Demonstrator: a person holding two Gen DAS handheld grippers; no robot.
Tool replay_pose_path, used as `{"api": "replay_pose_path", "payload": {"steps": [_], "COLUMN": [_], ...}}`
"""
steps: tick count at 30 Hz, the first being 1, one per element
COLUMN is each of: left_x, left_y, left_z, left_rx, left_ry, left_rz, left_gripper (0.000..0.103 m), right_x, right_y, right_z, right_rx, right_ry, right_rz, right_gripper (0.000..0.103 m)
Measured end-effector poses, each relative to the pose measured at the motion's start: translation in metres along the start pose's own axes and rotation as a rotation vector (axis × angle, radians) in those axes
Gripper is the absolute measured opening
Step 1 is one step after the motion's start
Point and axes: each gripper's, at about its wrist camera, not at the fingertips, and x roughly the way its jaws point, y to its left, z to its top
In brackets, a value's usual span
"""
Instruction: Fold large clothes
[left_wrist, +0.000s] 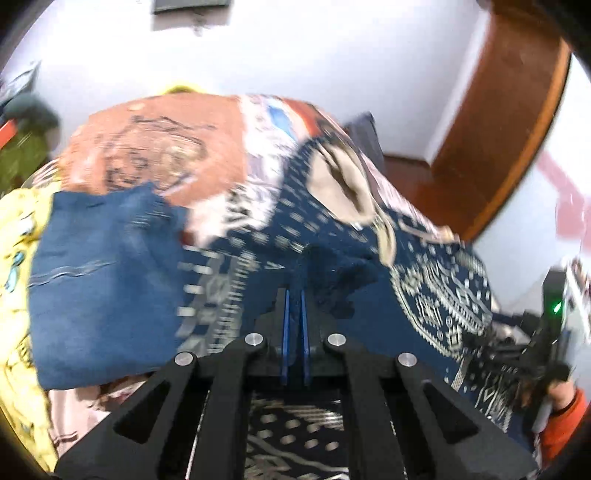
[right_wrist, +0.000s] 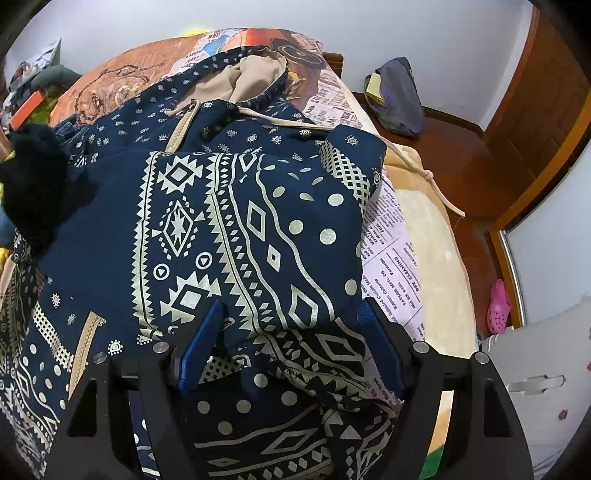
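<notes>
A navy hoodie with cream geometric print lies spread on the bed, its beige-lined hood at the far end. In the left wrist view my left gripper has its blue pads together, pinching the hoodie's dark ribbed cuff at the tips. That cuff shows as a raised dark lump at the left of the right wrist view. My right gripper stands open over the hoodie's near part, with a fold of the fabric between its wide-apart pads, which do not press on it.
Folded blue jeans and a yellow cartoon-print cloth lie to the left on the patterned bedspread. A dark bag sits on wood beyond the bed. To the right are a wooden door and a pink shoe.
</notes>
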Motion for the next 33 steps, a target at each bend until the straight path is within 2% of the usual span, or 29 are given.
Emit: {"api": "replay_pose_path", "payload": {"steps": [5,11,14,18,20,22,23,25,28,30,33], "left_x": [-0.023,-0.016,-0.017,-0.027,-0.031,-0.037,-0.040,-0.044,-0.040,-0.032,-0.015], "left_y": [0.048,0.093,0.103,0.099,0.089,0.070,0.062,0.045,0.017,0.000,-0.022], "left_z": [-0.011,-0.053,-0.066,-0.063,-0.052,-0.039,-0.033,-0.019,0.005,0.021,0.042], "left_rx": [-0.082,-0.159,-0.180,-0.180,-0.147,-0.087,-0.063,-0.030,0.015,0.045,0.090], "left_ry": [-0.007,0.106,0.132,0.109,0.085,0.042,0.019,-0.014,-0.040,-0.054,-0.071], "left_rz": [0.077,0.157,0.176,0.181,0.195,0.228,0.236,0.230,0.205,0.214,0.209], "left_gripper": [0.004,0.004,0.004,0.006,0.013,0.033,0.039,0.063,0.079,0.089,0.095], "right_x": [0.000,-0.003,-0.007,-0.020,-0.031,-0.040,-0.045,-0.054,-0.062,-0.066,-0.065], "right_y": [0.001,-0.001,0.000,0.002,0.004,0.006,0.007,0.007,0.008,0.007,0.003], "right_z": [0.001,0.003,0.002,0.003,0.006,0.011,0.015,0.024,0.041,0.054,0.076], "right_rx": [0.002,0.027,0.033,0.024,0.011,0.002,-0.003,-0.011,-0.031,-0.035,-0.020], "right_ry": [0.006,0.012,0.012,-0.012,-0.042,-0.069,-0.085,-0.114,-0.150,-0.176,-0.204], "right_rz": [-0.005,0.006,0.010,0.012,0.011,0.010,0.011,0.010,0.008,0.011,0.026], "right_gripper": [0.073,0.073,0.073,0.073,0.073,0.073,0.073,0.073,0.073,0.073,0.073]}}
